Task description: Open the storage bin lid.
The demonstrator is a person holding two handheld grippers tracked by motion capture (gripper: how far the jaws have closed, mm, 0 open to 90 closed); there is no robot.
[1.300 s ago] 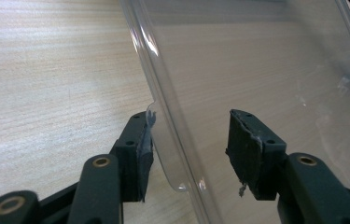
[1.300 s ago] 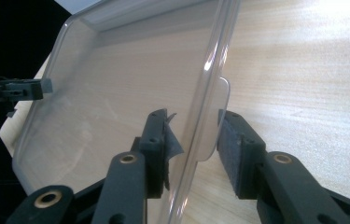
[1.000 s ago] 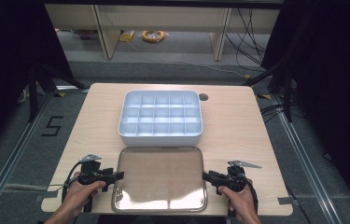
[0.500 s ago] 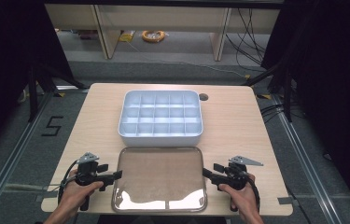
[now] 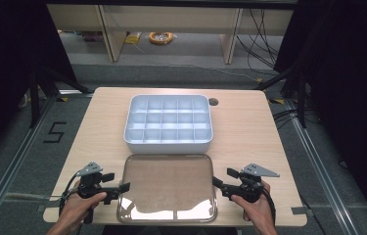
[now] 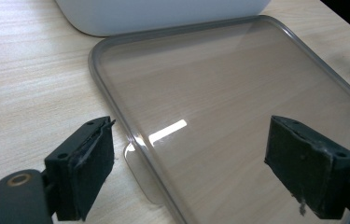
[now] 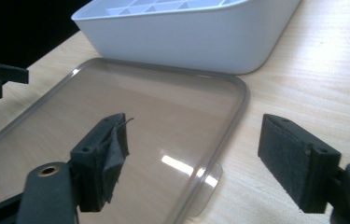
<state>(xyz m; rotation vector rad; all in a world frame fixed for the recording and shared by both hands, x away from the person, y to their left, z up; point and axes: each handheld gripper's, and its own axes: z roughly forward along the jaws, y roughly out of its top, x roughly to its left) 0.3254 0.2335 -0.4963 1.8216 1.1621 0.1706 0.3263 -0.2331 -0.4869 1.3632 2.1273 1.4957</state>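
Observation:
A clear plastic lid (image 5: 167, 188) lies flat on the wooden table (image 5: 249, 132), in front of a white compartment tray (image 5: 169, 122). My left gripper (image 5: 117, 181) is open at the lid's left edge. In the left gripper view its jaws (image 6: 193, 149) straddle the lid's rim (image 6: 116, 121) and a small tab (image 6: 140, 179). At the lid's right edge my right gripper (image 5: 224, 177) is open too. The right gripper view shows its jaws (image 7: 198, 140) on either side of the rim (image 7: 231, 126), above a tab (image 7: 207, 186). Neither holds anything.
The tray's white wall (image 7: 186, 39) stands just beyond the lid. A round cable hole (image 5: 213, 102) sits at the table's far right. Bare wood flanks the tray on both sides. Dark curtains and floor cables (image 5: 160, 37) surround the table.
The right gripper has edged in toward the lid's right edge. The left gripper has hardly shifted. Both stay open and the lid has not moved.

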